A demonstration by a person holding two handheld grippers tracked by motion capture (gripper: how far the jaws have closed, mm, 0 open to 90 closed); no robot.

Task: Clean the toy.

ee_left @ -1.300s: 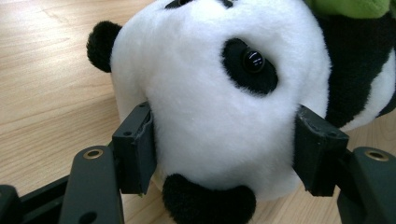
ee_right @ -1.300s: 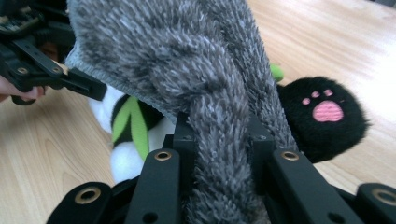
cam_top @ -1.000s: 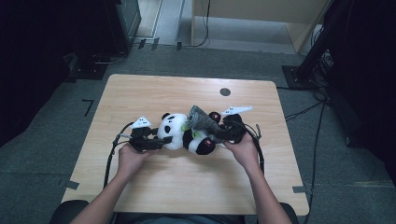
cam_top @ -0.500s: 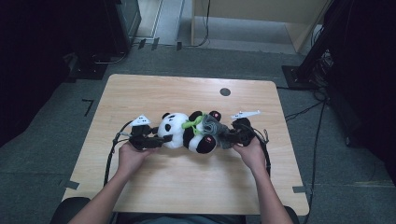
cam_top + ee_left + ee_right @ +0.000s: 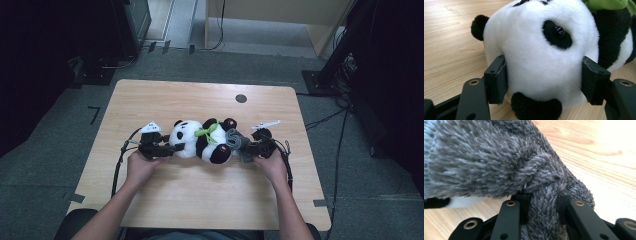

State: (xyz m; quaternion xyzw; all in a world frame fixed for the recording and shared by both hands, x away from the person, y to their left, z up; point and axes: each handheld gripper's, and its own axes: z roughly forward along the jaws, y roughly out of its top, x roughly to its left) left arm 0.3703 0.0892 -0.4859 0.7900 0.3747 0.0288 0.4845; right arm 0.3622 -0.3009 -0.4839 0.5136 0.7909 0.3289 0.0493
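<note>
Panda (image 5: 200, 142) mid-table (image 5: 150, 100), probably clear margins all round

Plush panda (image 5: 200, 142) lying on table (image 5: 200, 200), sock (image 5: 235, 140) seemingly on its right end

Beyond my tongs: light wooden table (image 5: 150, 100) with black round mark (image 5: 241, 98); grey carpet floor (image 5: 60, 150); wooden cabinet (image 5: 270, 15) farther off; cables (image 5: 325, 120) right.

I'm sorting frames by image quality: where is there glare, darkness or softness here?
High view: dark surroundings, evenly lit table. Right gripper view: bright washed-out glare on the wood at upper right; grey fuzzy cloth sharp. Left gripper view: panda toy sharp, far wood slightly soft.
</note>
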